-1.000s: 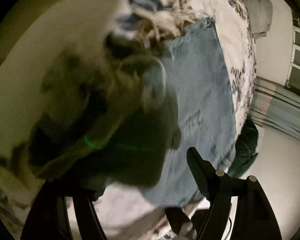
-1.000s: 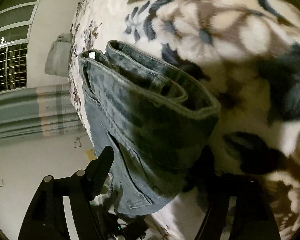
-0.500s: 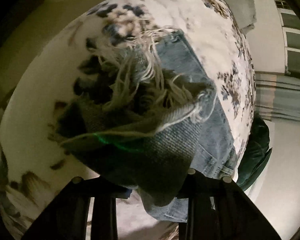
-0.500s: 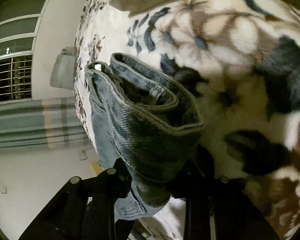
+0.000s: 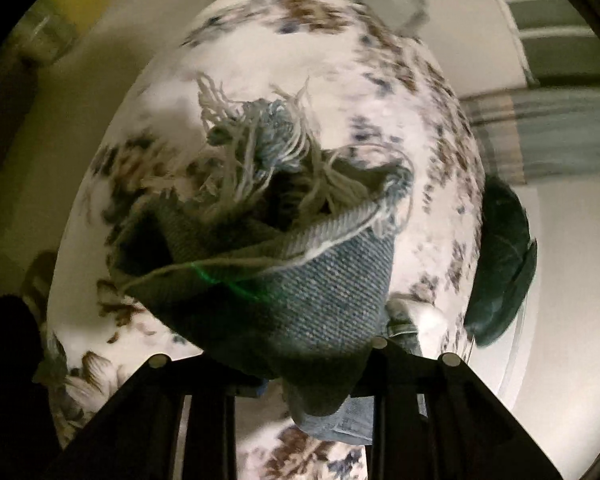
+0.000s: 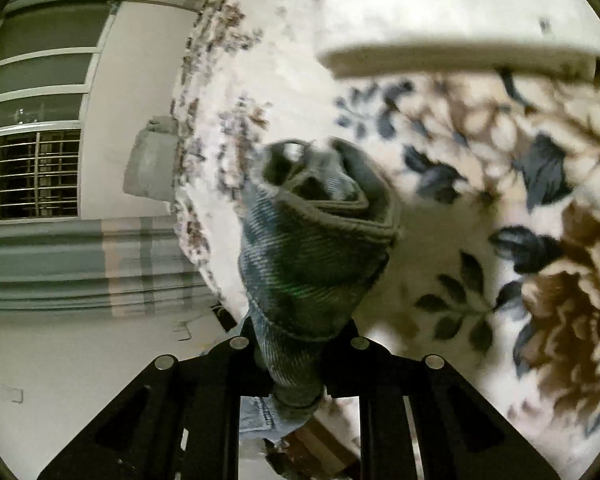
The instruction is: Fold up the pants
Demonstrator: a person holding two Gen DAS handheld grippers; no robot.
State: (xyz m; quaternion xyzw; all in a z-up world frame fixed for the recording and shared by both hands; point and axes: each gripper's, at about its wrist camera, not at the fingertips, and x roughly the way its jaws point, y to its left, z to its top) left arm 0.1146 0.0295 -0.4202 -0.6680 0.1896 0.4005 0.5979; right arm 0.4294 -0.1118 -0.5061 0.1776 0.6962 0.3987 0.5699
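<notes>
The blue denim pants hang bunched from both grippers above a bed with a floral blanket. My left gripper is shut on the frayed hem end, whose pale loose threads stick up in front of the camera. My right gripper is shut on the waistband end of the pants, which is rolled into a tube above the fingers. The rest of the pants hangs below both grippers, mostly hidden.
The floral blanket covers the bed under both grippers. A pale pillow or folded cover lies at the bed's far side. A grey pillow, a barred window, a striped curtain and a dark green cushion are beside the bed.
Both grippers closed on the pants and lifted them off the blanket. The denim that lay flat is now bunched and raised, and the bed looks farther away.
</notes>
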